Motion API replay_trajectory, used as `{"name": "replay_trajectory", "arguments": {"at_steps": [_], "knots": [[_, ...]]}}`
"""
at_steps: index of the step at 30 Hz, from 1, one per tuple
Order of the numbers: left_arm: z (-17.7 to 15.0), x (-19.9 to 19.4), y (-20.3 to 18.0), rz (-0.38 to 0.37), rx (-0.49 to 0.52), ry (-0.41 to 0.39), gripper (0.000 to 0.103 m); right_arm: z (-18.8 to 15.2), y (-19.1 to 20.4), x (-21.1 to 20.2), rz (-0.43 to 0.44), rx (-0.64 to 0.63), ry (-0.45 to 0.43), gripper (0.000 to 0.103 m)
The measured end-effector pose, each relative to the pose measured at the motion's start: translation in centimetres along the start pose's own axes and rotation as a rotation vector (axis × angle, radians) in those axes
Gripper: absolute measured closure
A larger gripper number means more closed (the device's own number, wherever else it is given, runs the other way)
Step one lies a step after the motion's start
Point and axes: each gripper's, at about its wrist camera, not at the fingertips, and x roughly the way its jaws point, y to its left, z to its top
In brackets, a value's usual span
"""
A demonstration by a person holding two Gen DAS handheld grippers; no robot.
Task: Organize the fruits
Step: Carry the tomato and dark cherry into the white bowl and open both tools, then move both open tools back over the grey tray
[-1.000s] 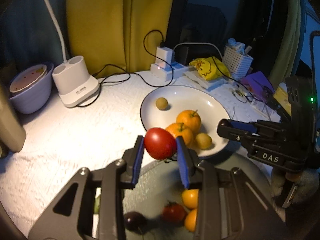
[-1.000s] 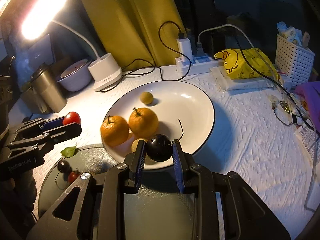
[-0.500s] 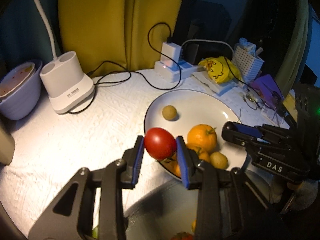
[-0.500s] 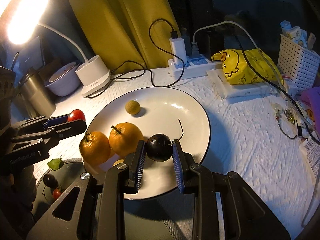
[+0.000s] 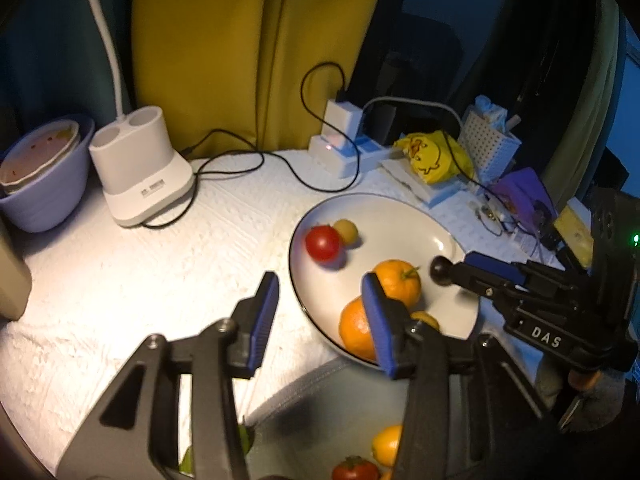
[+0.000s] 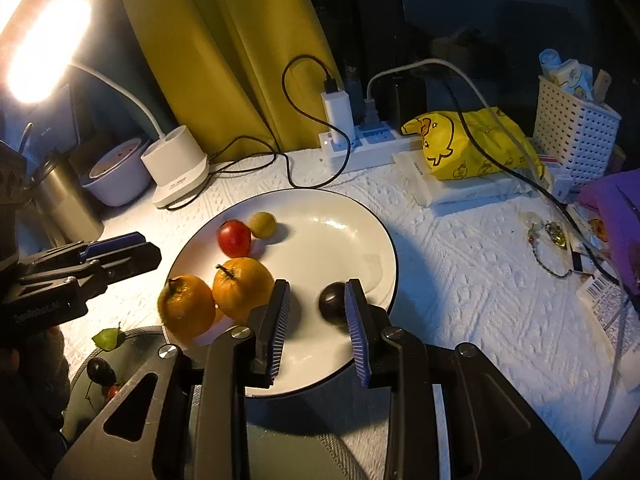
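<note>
We had both grippers, left gripper [image 5: 320, 312] & right gripper [image 6: 318, 312], spread apart, empty; tomato [image 6: 234, 238] & dark plum [image 6: 333, 303] lay on plate [image 6: 360, 216]. Best withdrawn straight up w/o nudging fruit.

In the left wrist view the red tomato [image 5: 323, 243] on the plate [image 5: 400, 216] is smeared by blur. The right finger [image 5: 378, 322] covers part of the near orange [image 5: 354, 330], and a small yellow fruit [image 5: 428, 319] only peeks out behind it. Near the bottom edge, a tomato [image 5: 354, 470] is cut off. In the right wrist view the dark plum [image 6: 333, 303] is partly behind the right finger [image 6: 356, 332], and whether they touch cannot be told.
</note>
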Motion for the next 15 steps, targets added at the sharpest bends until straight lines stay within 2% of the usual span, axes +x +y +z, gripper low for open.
{"name": "replay_trajectory", "arguments": {"at_steps": [15], "knots": [[-2.6, -5.7, -0.7, -0.006, -0.001, -0.069, 0.058, -1.6, 2.9, -4.1, 0.003, -0.032, -0.024, 0.072]]}}
